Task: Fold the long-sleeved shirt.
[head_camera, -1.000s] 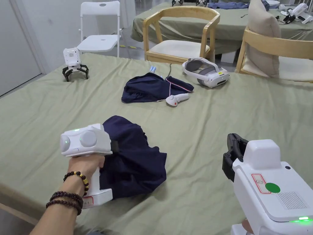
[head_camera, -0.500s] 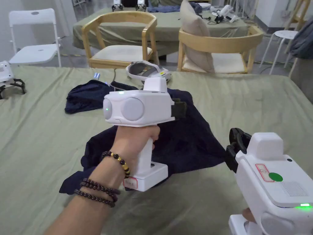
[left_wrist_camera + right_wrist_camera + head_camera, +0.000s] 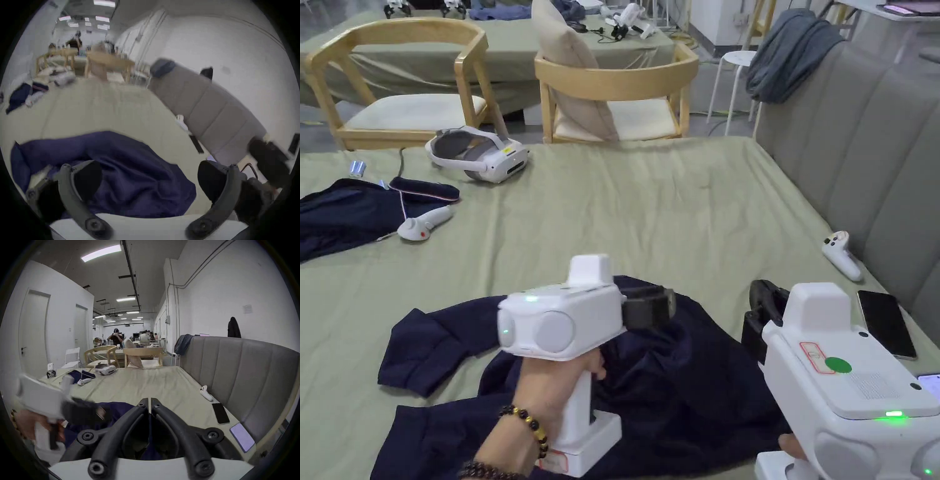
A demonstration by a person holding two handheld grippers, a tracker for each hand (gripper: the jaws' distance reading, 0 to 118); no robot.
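Observation:
The navy long-sleeved shirt lies loosely spread and wrinkled on the green-covered bed, near its front edge, with one sleeve trailing left. My left gripper hovers over the shirt's middle. In the left gripper view that left gripper has its jaws wide apart, with the shirt lying below and nothing held. My right gripper sits by the shirt's right edge. In the right gripper view that right gripper has its tips touching with nothing between them, above the shirt.
A second navy garment, a white controller and a headset lie at the far left. Another controller and a phone lie by the grey padded headboard on the right. Wooden chairs stand beyond the bed.
The left gripper carried the shirt up and to the right, then opened; the shirt now lies spread lower on the bed. The head camera has turned right. The right gripper stayed shut.

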